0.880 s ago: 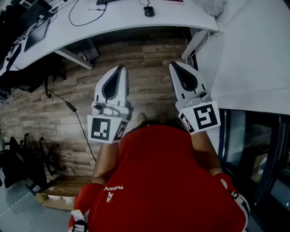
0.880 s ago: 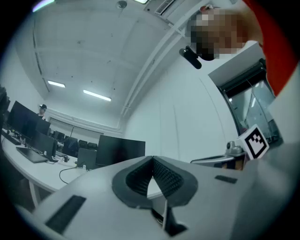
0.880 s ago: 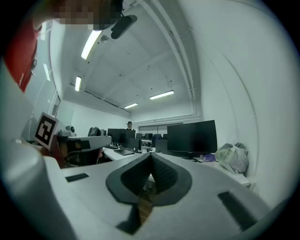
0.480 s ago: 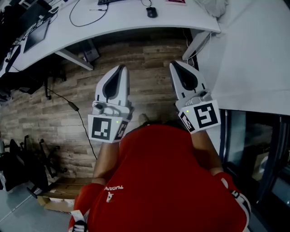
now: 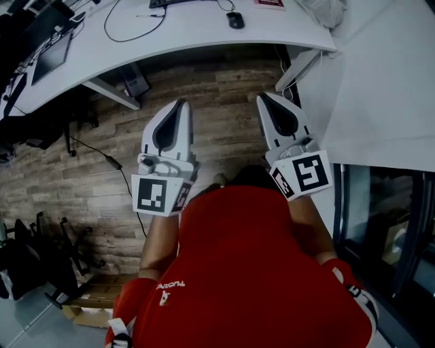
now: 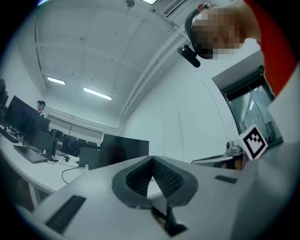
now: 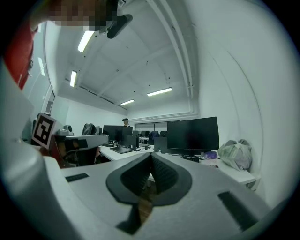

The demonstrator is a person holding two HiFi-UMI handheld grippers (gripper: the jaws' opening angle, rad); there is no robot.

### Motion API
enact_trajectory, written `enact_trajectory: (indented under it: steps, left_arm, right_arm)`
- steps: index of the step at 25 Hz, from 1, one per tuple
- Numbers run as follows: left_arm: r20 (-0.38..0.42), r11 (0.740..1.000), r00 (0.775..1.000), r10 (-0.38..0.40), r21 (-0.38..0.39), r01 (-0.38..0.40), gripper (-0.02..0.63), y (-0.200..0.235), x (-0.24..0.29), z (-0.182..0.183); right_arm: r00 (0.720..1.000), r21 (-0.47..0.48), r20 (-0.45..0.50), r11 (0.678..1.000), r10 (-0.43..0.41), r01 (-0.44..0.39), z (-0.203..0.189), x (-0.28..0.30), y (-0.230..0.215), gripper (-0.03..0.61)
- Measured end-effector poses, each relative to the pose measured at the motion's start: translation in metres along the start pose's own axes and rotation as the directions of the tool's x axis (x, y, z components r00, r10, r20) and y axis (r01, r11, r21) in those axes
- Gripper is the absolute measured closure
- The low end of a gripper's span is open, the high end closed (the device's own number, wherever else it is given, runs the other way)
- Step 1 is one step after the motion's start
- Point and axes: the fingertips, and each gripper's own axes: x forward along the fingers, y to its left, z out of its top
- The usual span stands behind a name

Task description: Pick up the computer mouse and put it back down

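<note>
Both left tongs (image 5: 179,103) and right tongs (image 5: 262,97) were pressed together, empty. Mouse (image 5: 235,20) near worktop (image 5: 183,30) right end was judged light, rigid, slick; side pinch advised.

In my head view a dark thing (image 5: 165,3) at twelve o'clock is cut by the top edge, so I cannot name it. The mouse (image 5: 236,20) near it is too small to show buttons. My shirt (image 5: 251,272) hides the floor (image 5: 224,102) at six o'clock.

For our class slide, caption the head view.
White left gripper and right gripper, shut, above wood-plank floor; black computer mouse on white desk.
</note>
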Motion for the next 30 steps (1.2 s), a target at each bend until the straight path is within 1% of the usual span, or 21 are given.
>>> enact_trajectory:
  steps: [4, 7, 11, 15, 21, 30]
  left_arm:
    - [-0.003, 1.000, 1.000, 0.004, -0.010, -0.004, 0.604, 0.018, -0.002, -0.007]
    - [0.001, 1.000, 1.000, 0.007, -0.017, -0.007, 0.604, 0.026, 0.000, -0.008]
    - [0.005, 1.000, 1.000, 0.016, -0.018, -0.016, 0.604, 0.042, 0.016, -0.013]
    - [-0.012, 1.000, 1.000, 0.027, -0.012, -0.027, 0.603, 0.063, 0.041, -0.025]
    - [-0.039, 0.999, 0.998, 0.039, 0.012, -0.038, 0.603, 0.103, 0.103, -0.042]
    - [-0.056, 0.997, 0.997, 0.059, 0.045, -0.056, 0.604, 0.154, 0.230, -0.063]
  right_arm:
    - [1.000, -0.004, -0.022, 1.000, -0.011, 0.011, -0.009, 0.012, 0.006, 0.574]
    - [0.999, -0.013, -0.027, 1.000, -0.021, 0.020, -0.008, 0.020, 0.004, 0.574]
    - [0.999, -0.017, -0.032, 1.000, -0.025, 0.024, -0.010, 0.042, -0.006, 0.574]
    - [0.999, -0.002, -0.034, 1.000, -0.025, 0.025, -0.019, 0.074, -0.023, 0.574]
    - [0.999, 0.007, -0.028, 0.999, -0.036, 0.036, -0.029, 0.138, -0.067, 0.574]
    - [0.998, 0.008, -0.063, 1.000, -0.023, 0.023, -0.043, 0.238, -0.150, 0.574]
